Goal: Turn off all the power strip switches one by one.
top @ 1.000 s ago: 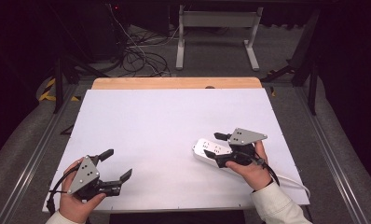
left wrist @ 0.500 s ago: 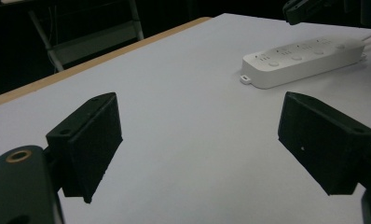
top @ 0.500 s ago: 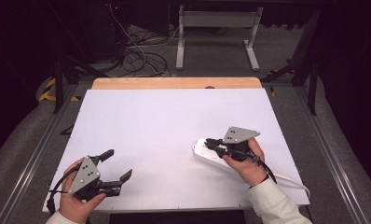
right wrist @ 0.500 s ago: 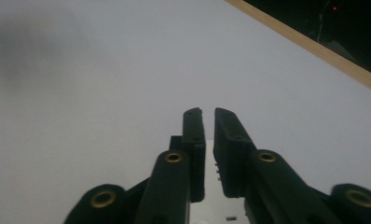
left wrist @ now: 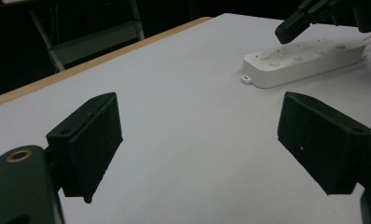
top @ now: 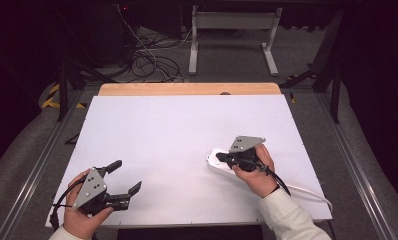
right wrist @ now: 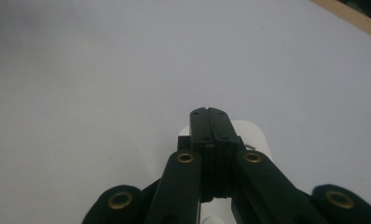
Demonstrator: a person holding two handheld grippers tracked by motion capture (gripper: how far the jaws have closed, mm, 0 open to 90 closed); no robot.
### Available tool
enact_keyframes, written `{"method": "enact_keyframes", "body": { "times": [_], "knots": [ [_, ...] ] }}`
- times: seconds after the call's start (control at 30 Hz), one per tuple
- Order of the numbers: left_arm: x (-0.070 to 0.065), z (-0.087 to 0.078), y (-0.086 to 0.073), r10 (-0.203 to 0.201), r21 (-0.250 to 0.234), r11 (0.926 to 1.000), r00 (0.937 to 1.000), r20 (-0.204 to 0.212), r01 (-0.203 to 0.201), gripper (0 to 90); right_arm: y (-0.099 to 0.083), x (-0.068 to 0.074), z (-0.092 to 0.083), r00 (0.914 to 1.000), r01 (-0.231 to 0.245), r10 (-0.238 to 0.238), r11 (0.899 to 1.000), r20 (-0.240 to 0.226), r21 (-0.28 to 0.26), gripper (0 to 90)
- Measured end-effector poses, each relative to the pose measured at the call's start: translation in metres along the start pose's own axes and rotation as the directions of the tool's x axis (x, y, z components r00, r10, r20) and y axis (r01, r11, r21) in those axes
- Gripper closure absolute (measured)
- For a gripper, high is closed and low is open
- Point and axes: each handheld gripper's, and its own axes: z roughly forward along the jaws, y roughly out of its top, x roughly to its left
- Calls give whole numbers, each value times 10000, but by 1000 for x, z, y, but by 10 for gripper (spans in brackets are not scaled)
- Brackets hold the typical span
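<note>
Step in hand, as judged: right gripper [top: 222,158] sets up to press a switch on the power strip [left wrist: 301,61], which lies on the desk [top: 177,130] at its right-front part. Its fingers [right wrist: 210,122] have just been closing and now meet flat, nothing between them, tips poised over the strip's near end; contact cannot be told. Next move likely calls for a short, straight push down onto one button. Left gripper [top: 124,179] rests at the desk's near-left, fingers [left wrist: 88,140] wide, empty.

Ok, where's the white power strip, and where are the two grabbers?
power strip [left wrist: 301,60], left gripper view, top face.
right gripper [top: 222,158], high view, shut jaw tips.
left gripper [top: 126,177], high view, gap between open tips.
</note>
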Motion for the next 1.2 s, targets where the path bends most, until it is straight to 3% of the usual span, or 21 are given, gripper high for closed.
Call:
{"method": "enact_keyframes", "body": {
  "times": [0.17, 0.43, 1.0, 1.2],
  "knots": [
    [0, 0, 0, 57, -6, 10000, 10000, -41, -57, 143, -3, -1, 11, 9999, -77, 81, 9986, -84, 522, 900],
    [1, 0, 0, 133, 28, 9999, 9999, -81, -133, 143, -5, -2, 19, 9999, -91, 95, 9958, -44, 912, 900],
    [0, 0, 0, 107, 88, 9999, 9999, -75, -106, 143, -8, -6, 23, 9981, -512, 545, 9928, -276, 1085, 900],
    [-1, 0, 1, 134, 54, 9999, 9999, -77, -133, 143, -6, -4, 23, 9990, -397, 417, 9917, -136, 1222, 900]
  ]
}}
